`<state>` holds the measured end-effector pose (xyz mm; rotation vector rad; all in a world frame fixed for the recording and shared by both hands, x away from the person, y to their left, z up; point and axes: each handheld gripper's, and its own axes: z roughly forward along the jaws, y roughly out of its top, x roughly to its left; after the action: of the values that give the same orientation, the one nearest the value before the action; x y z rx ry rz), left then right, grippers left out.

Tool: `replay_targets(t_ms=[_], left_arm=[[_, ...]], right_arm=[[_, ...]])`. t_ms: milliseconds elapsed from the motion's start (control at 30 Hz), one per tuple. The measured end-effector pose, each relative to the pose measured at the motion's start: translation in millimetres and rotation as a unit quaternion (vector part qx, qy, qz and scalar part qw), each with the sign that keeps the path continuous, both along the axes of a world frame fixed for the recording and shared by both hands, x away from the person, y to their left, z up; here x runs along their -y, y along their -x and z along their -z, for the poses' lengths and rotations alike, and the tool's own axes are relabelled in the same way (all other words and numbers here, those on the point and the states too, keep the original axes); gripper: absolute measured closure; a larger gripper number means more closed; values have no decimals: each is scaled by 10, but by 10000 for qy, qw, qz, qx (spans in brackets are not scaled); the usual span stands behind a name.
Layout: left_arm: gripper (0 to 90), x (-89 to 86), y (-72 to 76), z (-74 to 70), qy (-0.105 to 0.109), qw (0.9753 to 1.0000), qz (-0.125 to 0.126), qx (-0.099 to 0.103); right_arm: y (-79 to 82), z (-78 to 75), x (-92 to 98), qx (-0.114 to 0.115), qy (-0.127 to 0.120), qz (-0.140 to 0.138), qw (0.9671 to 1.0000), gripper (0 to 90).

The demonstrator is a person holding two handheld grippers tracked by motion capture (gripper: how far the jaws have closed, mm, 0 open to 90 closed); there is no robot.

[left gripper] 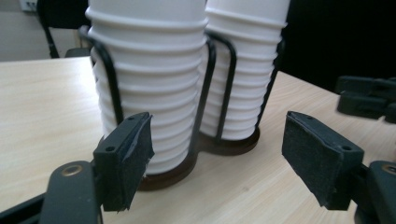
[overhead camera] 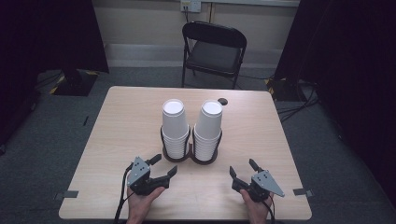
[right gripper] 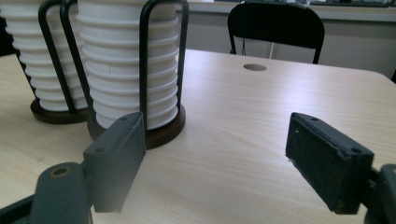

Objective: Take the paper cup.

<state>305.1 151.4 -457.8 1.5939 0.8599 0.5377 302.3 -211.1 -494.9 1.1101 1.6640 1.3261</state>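
High view: both grippers, left [overhead camera: 164, 166] and right [overhead camera: 242, 169], gaped wide, empty; best approach the cup stacks [overhead camera: 174, 127] squarely.

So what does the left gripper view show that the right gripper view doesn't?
Left gripper view alone: the right gripper across the table, at its right edge.

Right gripper view alone: the round hole in the tabletop and the full back of the black folding chair.

Shared: both stacks of white cups in the black wire holder on its dark base, the wooden table, and each view's own jaws spread wide, holding nothing.
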Motion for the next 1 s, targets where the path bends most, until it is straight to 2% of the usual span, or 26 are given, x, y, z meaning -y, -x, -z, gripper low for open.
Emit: replay_targets(t_ms=[100,167,333,433,500,700,867,1000], left_arm=[[234,33,-11,-85,-24,10000,49,64],[287,49,-38,-125,-57,9998,174,73],[294,100,-63,-191,-50,9997,229,113],[271,111,-77,-229,-108,9993,328,167],[274,112,-98,-256,-70,9987,468,198],[288,168,-153,-334,71,9983,560,133],[276,232,-180,-399,-75,9976,653,212],[233,272,-211,-450,-47,9971,734,171]], right_arm=[[-25,-5,-38,-145,85,2,9999,187],[-36,-7,-54,-189,173,1,9997,170],[-16,-5,-56,-113,192,-10,9998,171],[-11,-4,-47,-102,139,-18,9998,165],[-12,-4,-37,-105,109,-44,9999,162],[-17,-4,-28,-123,77,-74,9999,159],[-9,-3,-20,-81,46,-72,9999,159],[-9,-2,-14,-92,-2,-68,9999,161]])
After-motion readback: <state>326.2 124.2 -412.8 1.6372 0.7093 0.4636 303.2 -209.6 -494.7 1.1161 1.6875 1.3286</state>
